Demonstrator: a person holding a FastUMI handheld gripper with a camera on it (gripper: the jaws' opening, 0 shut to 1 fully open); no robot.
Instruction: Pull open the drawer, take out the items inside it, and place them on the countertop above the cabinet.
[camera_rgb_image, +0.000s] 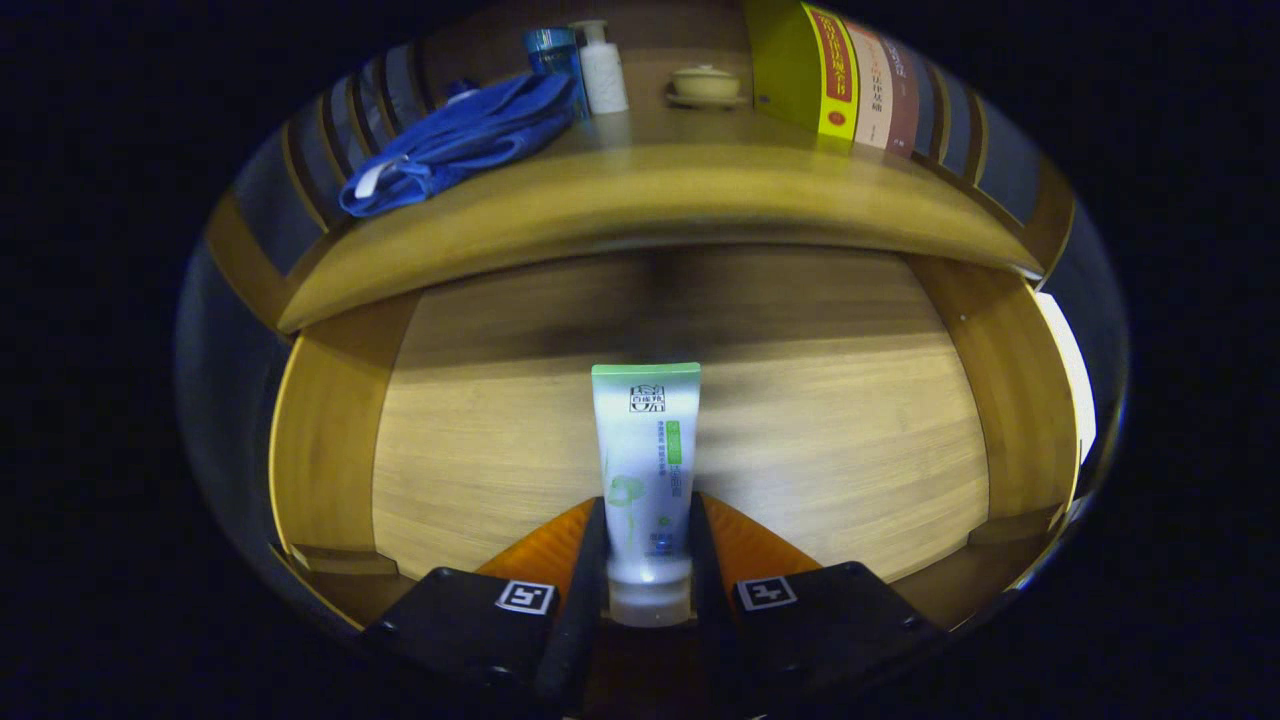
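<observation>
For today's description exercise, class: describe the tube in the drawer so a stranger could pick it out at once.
Start at the wooden countertop carrying the blue cloth and books; below it lies the open drawer. The tube lies over its bare wooden floor, clamped between the fingers of the hand-held gripper. It is white with a green flat end and a pale cap, unlike the bottles above.
</observation>
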